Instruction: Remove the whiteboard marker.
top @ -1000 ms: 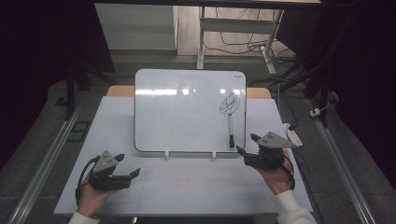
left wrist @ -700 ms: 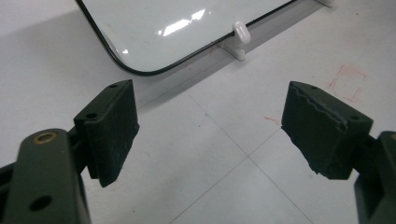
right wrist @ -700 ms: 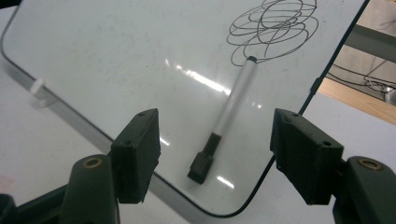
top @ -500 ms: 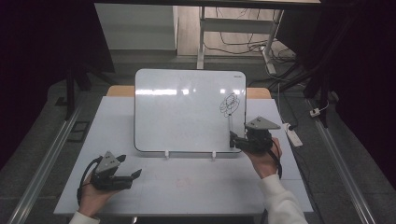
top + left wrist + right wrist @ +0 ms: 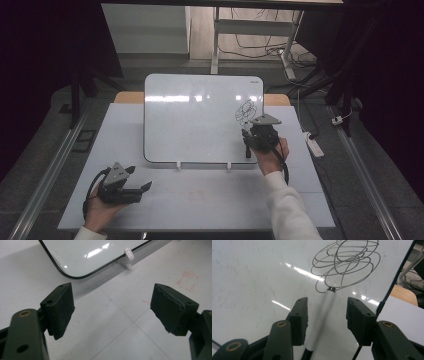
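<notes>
A whiteboard point(image 5: 200, 117) stands tilted on the white counter point(image 5: 210, 200), propped at its lower edge on two small white clips point(image 5: 177, 164). Its surface is glossy white with a thin dark rim and rounded corners, and it carries reflected light streaks. A scribble point(image 5: 347, 262) of overlapping grey loops sits near the board's upper right corner.

A marker point(image 5: 322, 320) lies against the board face below the scribble. It has a pale grey barrel and a dark collar at the tip end, which touches or nearly touches the lowest loop; contact cannot be confirmed from this angle.

The right hand-held gripper point(image 5: 327, 320) is at the board's right side, jaws released and spread, one on each side of the marker barrel with a clear gap to each. In the high view the right hand-held gripper point(image 5: 260, 136) sits in front of the board's lower right area, held by a hand in a white sleeve point(image 5: 290, 210).

The left hand-held gripper point(image 5: 112, 310) is released, jaws wide apart, with nothing between them. It rests low near the counter's front left point(image 5: 122, 184), well apart from the board. Faint red marks point(image 5: 187, 281) show on the counter beyond its jaws.
</notes>
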### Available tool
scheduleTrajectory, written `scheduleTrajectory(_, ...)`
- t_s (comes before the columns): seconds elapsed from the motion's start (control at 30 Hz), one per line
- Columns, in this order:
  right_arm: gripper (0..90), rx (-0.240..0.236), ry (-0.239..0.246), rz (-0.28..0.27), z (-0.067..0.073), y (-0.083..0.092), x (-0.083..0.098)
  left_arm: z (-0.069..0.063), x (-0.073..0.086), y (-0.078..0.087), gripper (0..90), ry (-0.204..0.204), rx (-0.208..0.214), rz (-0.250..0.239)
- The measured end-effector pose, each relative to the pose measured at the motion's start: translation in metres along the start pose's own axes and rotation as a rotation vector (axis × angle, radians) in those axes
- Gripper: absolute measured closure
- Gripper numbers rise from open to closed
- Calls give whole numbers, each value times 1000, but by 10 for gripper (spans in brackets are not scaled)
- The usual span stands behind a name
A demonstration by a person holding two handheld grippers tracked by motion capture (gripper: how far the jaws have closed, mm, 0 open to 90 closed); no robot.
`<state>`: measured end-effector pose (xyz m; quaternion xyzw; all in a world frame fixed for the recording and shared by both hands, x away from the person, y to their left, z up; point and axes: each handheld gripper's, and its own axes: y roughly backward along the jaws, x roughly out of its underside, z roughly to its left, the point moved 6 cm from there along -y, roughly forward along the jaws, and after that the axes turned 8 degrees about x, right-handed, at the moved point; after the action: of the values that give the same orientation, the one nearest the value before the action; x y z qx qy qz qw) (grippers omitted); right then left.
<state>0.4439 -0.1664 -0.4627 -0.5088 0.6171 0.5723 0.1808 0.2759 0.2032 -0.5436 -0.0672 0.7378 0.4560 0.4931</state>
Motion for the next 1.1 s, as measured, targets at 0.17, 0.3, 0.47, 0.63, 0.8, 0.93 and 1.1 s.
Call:
scheduleTrajectory(0.17, 597, 40, 19, 9, 3, -8, -2, 0, 0, -1, 198, -3, -1, 3)
scheduleTrajectory(0.3, 678, 61, 17, 20, 4, -14, -2, 0, 0, -1, 197, -5, -2, 4)
scheduleTrajectory(0.47, 724, 73, 19, 22, 8, -16, -3, 0, 1, -1, 197, -10, -3, 8)
scheduleTrajectory(0.63, 739, 89, 8, 27, 11, -18, -5, 1, 1, -1, 197, -9, -5, 6)
scheduleTrajectory(0.8, 764, 91, -13, 26, 15, -19, -5, 1, 0, -1, 197, -11, -7, 7)
scheduleTrajectory(0.93, 790, 67, -21, 25, 20, -20, -6, 1, 0, 0, 198, -11, -9, 5)
scheduleTrajectory(1.1, 803, 55, -20, 21, 24, -20, -7, 1, 0, 0, 198, -12, -10, 4)
